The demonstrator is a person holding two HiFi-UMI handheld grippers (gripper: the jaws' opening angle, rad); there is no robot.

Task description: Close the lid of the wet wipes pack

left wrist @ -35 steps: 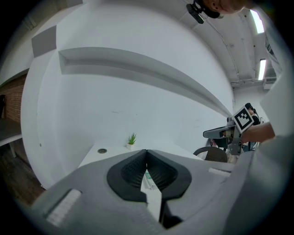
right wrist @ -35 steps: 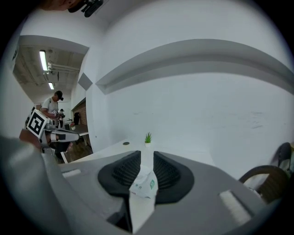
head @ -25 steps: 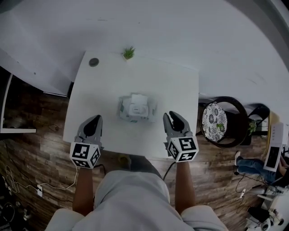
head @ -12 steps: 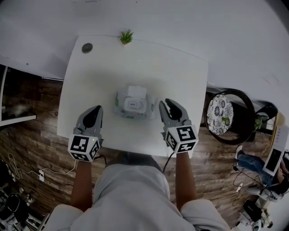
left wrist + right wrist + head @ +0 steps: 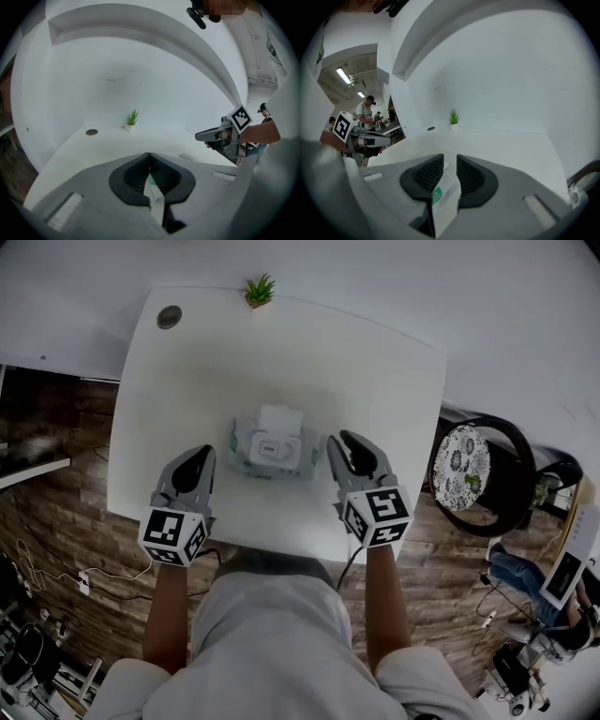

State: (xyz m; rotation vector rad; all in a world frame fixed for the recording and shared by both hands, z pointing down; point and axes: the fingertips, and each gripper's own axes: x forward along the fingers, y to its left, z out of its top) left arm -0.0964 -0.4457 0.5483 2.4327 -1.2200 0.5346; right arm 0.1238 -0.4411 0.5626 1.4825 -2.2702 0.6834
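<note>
Pack: the wet wipes pack [image 5: 270,448] lies flat on the table [image 5: 375,371], between the two tools.
Axis: its long side runs left to right. The lid [image 5: 280,419] stands open on the pack's far side.
Left tool [image 5: 200,456]: just left of the pack, jaws pressed together, holding nothing.
Right tool [image 5: 346,442]: just right of the pack, jaws slightly apart, empty.
Why: flanking the pack probably lets one tool steady it while the other presses the lid down.
</note>
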